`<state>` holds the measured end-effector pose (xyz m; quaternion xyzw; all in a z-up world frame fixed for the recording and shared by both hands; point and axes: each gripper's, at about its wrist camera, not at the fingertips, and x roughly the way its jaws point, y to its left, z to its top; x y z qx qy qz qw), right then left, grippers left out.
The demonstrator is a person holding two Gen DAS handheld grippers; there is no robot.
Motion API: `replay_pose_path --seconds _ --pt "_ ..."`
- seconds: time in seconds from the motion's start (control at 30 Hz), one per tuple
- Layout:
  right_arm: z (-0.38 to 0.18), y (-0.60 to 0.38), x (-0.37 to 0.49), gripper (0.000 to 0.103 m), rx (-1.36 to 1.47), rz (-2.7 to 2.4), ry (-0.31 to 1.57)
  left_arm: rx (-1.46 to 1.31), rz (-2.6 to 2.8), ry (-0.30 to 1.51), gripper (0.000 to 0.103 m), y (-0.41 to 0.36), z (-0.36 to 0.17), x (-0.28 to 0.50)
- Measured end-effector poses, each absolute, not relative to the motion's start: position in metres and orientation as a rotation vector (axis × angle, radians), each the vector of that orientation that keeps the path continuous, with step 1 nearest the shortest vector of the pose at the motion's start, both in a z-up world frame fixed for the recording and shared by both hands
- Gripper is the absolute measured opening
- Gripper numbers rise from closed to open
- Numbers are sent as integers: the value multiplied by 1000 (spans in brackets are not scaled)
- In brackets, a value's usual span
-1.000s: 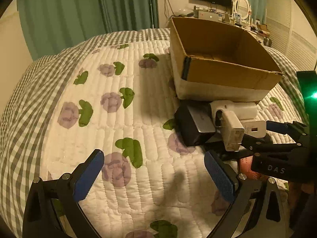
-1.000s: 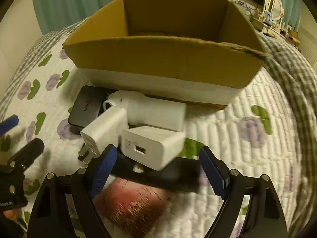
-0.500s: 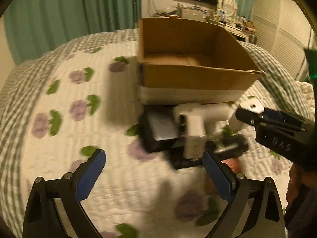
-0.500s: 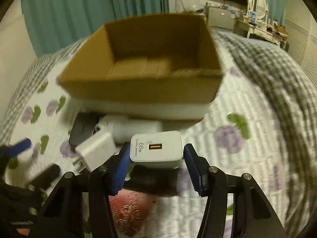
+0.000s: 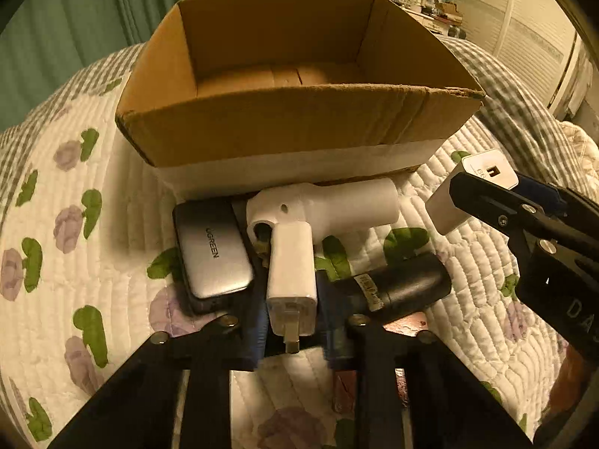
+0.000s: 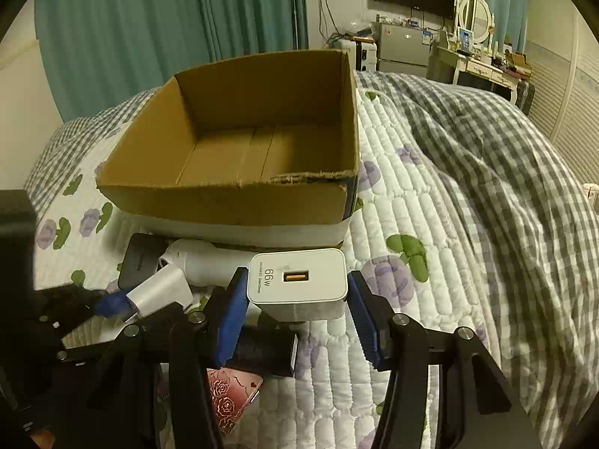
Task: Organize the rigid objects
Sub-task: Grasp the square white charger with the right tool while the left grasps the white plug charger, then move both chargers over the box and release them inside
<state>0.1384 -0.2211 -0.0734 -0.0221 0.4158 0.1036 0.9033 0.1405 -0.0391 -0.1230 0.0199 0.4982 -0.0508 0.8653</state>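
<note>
An open cardboard box stands on the quilted bed; it also shows in the right wrist view. In front of it lie a white tube-shaped device, a grey UGREEN power bank, a black cylinder and a pink rose-patterned case. My left gripper is shut on a slim white plug charger. My right gripper is shut on a white 66W charger, held above the quilt right of the pile; the charger also shows in the left wrist view.
The floral quilt covers the bed, with a grey checked blanket bunched at the right. Green curtains hang behind. A dresser with a mirror and a TV stand at the far right.
My left gripper moved in to the pile and closed on the slim white plug charger. My right gripper closed on the 66W charger and lifted it up and to the right.
</note>
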Motion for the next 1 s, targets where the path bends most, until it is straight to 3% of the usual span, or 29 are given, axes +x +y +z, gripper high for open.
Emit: replay_pose_path --seconds 0.33,0.7,0.83,1.0 --pt "-44 -224 124 51 -30 218 832 37 -77 942 23 -30 -63 114" --pt "76 -209 124 51 -112 276 630 26 -36 714 23 -12 65 142" --pt "103 -192 145 51 -156 325 577 23 -22 696 23 -5 74 172" --pt "104 -176 191 51 -163 367 576 61 -11 715 23 -5 49 221"
